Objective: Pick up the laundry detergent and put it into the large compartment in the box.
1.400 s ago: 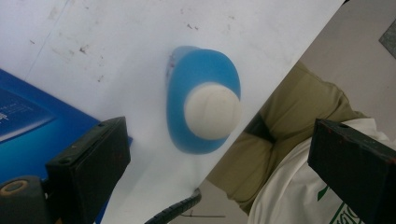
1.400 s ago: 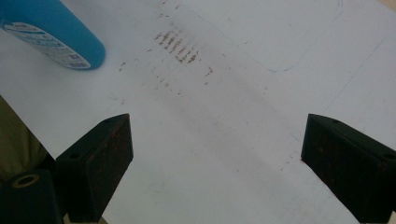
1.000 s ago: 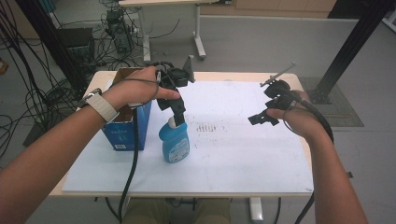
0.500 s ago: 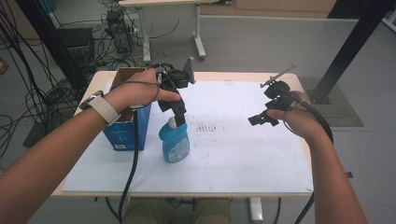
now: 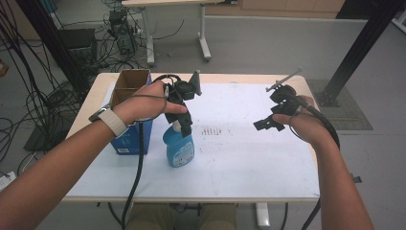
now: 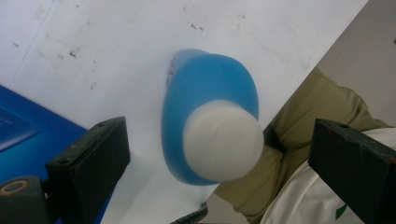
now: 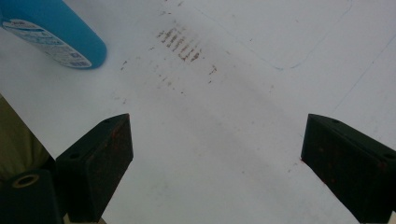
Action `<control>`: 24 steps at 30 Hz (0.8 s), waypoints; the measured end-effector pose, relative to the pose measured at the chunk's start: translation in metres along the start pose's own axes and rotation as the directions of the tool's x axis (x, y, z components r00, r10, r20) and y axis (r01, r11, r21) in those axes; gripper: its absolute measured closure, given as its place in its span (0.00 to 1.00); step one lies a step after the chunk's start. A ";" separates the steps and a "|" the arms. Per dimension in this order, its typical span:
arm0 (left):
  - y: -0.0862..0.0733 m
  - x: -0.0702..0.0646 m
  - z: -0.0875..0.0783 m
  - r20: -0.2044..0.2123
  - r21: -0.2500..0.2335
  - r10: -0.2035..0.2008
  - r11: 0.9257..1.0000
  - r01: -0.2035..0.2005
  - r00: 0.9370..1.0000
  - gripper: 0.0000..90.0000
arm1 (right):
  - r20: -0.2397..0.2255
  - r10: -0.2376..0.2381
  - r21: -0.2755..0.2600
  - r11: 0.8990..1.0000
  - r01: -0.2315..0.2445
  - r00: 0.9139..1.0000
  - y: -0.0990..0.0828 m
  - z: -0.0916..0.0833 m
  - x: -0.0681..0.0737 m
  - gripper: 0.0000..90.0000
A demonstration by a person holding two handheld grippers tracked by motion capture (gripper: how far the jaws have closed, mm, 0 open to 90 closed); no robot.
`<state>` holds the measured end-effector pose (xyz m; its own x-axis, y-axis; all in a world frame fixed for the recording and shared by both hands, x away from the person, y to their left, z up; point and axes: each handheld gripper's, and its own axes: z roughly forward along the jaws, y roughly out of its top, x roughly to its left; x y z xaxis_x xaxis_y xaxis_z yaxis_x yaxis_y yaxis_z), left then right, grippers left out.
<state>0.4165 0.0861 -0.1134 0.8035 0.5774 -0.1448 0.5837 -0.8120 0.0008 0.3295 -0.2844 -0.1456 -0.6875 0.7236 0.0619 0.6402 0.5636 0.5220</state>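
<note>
Little has moved since half a second ago: the left gripper hangs as before over the bottle, jaws spread either side of its white cap. Bottle stands upright on the table beside the open box; its label is unreadable. Right gripper hovers spread, well apart

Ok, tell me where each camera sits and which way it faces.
High view: above the person's side, facing forward and down on the table; forearms and both hand-held grippers show.
Left gripper view: looks straight down past open jaws at the blue bottle and its white cap.
Right gripper view: faces down on the white sheet; open jaws show.
Shared: all three see the blue bottle.
</note>
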 end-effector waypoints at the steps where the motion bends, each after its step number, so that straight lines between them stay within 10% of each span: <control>1: 0.000 -0.001 0.003 -0.005 -0.001 0.001 1.000 -0.001 1.000 0.07 | 0.000 0.001 -0.003 1.000 -0.001 1.000 0.000 0.000 0.000 0.10; 24: -0.001 -0.011 0.043 -0.054 0.002 0.000 1.000 0.000 0.999 0.11 | -0.007 0.009 -0.004 1.000 -0.009 1.000 -0.005 0.003 -0.002 0.10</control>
<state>0.4016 0.0768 -0.1547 0.8089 0.5809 -0.0911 0.5832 -0.8123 -0.0016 0.3292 -0.2877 -0.1506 -0.6842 0.7257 0.0727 0.6450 0.5555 0.5248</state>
